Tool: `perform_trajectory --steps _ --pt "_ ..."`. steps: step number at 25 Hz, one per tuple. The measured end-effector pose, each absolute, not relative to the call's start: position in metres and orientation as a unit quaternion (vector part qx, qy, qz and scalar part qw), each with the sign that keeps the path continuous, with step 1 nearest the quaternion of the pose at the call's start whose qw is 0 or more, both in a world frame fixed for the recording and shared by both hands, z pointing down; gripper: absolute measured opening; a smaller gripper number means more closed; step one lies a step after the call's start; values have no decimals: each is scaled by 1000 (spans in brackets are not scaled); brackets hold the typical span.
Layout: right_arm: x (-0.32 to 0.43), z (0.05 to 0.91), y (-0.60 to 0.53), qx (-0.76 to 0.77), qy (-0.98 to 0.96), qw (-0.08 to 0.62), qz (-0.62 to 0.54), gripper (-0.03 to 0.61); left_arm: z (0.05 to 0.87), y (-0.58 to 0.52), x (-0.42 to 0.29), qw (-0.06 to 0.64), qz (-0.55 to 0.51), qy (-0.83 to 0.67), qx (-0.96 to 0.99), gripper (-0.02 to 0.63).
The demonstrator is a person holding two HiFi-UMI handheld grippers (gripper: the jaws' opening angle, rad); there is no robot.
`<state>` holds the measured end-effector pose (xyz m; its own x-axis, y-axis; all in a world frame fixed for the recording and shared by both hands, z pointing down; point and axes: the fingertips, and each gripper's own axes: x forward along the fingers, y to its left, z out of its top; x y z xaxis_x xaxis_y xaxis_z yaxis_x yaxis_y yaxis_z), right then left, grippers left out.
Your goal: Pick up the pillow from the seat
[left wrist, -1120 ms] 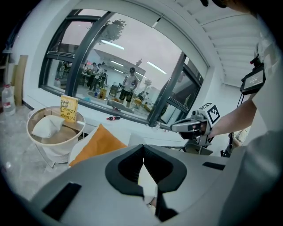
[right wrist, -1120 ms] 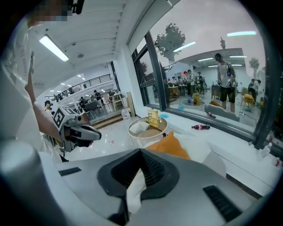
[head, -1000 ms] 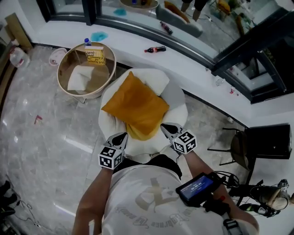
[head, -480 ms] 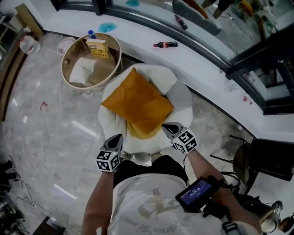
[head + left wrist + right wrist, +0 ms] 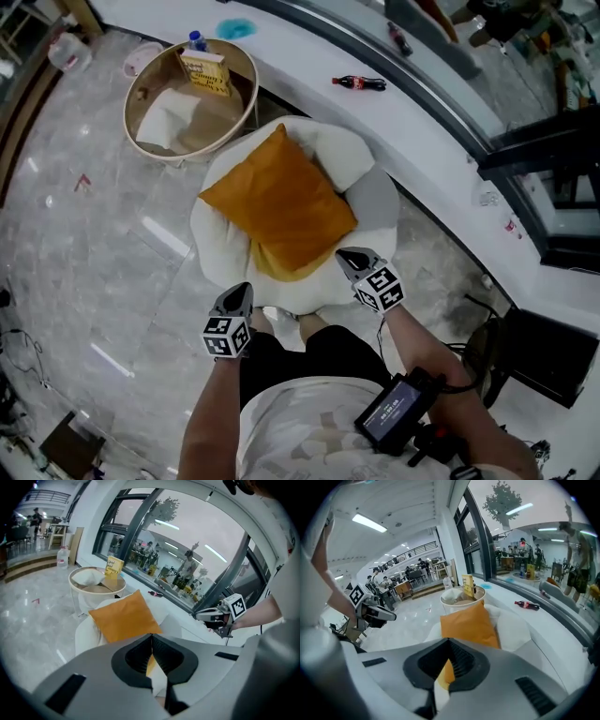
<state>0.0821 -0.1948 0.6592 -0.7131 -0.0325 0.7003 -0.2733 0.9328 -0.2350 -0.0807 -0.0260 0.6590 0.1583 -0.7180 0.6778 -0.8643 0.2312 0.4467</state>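
An orange square pillow (image 5: 277, 202) lies on a white round seat (image 5: 217, 251), one corner pointing away from me. My left gripper (image 5: 241, 291) hangs at the seat's near left edge, short of the pillow, jaws shut and empty. Just off the pillow's near right corner, my right gripper (image 5: 345, 255) is also shut with nothing in it. The left gripper view shows the pillow (image 5: 124, 618) beyond its closed jaws (image 5: 151, 637), and the right gripper (image 5: 206, 616) off to the right. In the right gripper view the pillow (image 5: 471, 623) sits ahead of its closed jaws (image 5: 449, 641); the left gripper (image 5: 386, 616) is at the left.
A round wooden-rimmed side table (image 5: 150, 148) behind the seat holds a white cloth, a yellow box and a bottle. A cola bottle (image 5: 359, 83) lies on the white window ledge (image 5: 309, 56). A dark chair (image 5: 553, 347) stands at the right. The floor is marble.
Both grippers have sunk lower at the seat's near edge, and the left one has rolled. Their jaws stay shut. The pillow has not moved.
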Motion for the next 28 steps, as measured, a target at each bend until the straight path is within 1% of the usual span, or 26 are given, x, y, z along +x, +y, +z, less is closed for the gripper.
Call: perform_trajectory --steps 7,11,14,19,24,28 --pt "81 691 -214 100 -901 390 159 14 703 -34 -72 469 94 -621 622 11" --pt "78 719 -227 119 -894 395 176 14 734 -44 -86 474 103 -618 618 12" --pt "79 750 -226 118 -886 411 179 15 753 -47 -94 477 104 -621 613 11" --pt "72 788 -220 101 -879 427 184 15 788 -39 -93 505 88 -628 586 12" --pt "58 811 -239 98 -881 427 178 15 817 -22 -118 510 81 -673 530 11" --pt "46 825 -268 104 -882 424 174 15 835 -21 -130 515 71 -679 518 11"
